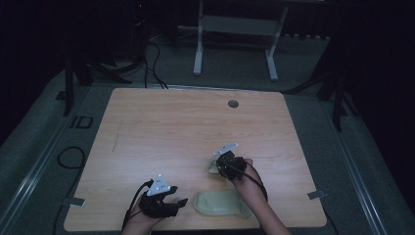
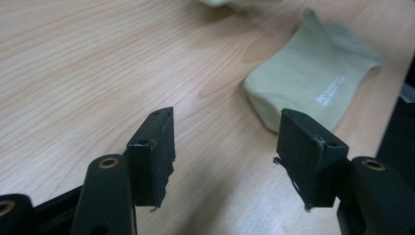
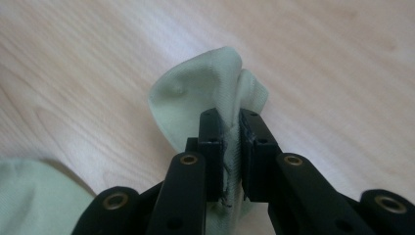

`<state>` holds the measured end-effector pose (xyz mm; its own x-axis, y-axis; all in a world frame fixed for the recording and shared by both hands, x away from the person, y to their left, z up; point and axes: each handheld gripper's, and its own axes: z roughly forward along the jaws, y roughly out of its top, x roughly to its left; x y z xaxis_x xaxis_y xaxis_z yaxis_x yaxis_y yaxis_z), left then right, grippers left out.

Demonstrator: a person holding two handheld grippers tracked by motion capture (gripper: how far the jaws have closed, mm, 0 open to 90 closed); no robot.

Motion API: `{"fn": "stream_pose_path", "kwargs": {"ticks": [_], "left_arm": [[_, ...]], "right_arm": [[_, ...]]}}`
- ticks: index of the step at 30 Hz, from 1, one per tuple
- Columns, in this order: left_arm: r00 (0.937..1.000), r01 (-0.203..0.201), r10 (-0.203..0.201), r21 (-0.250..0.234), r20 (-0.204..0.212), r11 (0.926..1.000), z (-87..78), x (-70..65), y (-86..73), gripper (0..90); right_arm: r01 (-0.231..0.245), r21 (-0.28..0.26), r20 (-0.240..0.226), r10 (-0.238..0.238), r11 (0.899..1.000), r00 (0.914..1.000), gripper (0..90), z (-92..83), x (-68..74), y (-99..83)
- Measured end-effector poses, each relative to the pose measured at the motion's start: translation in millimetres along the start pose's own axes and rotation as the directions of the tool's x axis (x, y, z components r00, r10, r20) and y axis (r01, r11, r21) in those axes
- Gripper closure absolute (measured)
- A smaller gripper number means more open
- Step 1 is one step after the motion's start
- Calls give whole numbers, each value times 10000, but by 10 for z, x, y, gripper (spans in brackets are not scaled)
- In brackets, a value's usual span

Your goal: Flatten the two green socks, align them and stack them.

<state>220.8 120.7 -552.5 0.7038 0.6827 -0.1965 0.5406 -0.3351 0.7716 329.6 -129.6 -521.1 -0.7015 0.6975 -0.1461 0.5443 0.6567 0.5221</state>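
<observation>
Pale-green sock [image 3: 205, 93] is pinched in the right tool [image 3: 230, 147]; the left tool [image 2: 225, 156] gapes near a second sock [image 2: 313, 83].

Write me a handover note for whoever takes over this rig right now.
Right gripper: shut on a pale green sock, pinching its fabric above the table.
Left gripper: open, nothing between its jaws, near the table's front edge.
Second sock: flat by the front edge, between the two hands.
Done: one sock picked up.
Left: probably pairing it with the flat one.
</observation>
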Motion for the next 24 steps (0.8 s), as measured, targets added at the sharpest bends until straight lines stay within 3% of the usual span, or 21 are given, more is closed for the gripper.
{"fn": "stream_pose_path", "kwargs": {"ticks": [4, 9, 12, 15, 20, 24], "left_arm": [[9999, 93, -93, 35, 97, 10000, 24, -5, 57, 395], [9998, -23, 20, 182, 198, 9998, 85, -34, 125, 395], [9997, 33, -38, 241, 221, 9997, 127, -35, 174, 395], [9998, -117, 111, 362, 171, 9993, 164, -18, 267, 394], [9994, -351, 350, 524, 35, 9980, 261, 10, 521, 386], [9997, -182, 170, 651, 183, 9977, 439, 91, 729, 380]], "right_arm": [[21, 364, -64, -19, 9993, 10000, 807, 103, 6, -85], [-5, 406, -41, 7, 9992, 10000, 795, 157, 10, -96], [124, 484, -159, -117, 9988, 9998, 723, 153, 29, -87], [17, 319, -527, 0, 9995, 9986, 654, 55, -8, -61], [-133, -393, -539, 112, 9991, 9985, 626, -250, -199, 24], [-93, -239, -856, 72, 9997, 9963, 630, -251, -269, 14]]}}
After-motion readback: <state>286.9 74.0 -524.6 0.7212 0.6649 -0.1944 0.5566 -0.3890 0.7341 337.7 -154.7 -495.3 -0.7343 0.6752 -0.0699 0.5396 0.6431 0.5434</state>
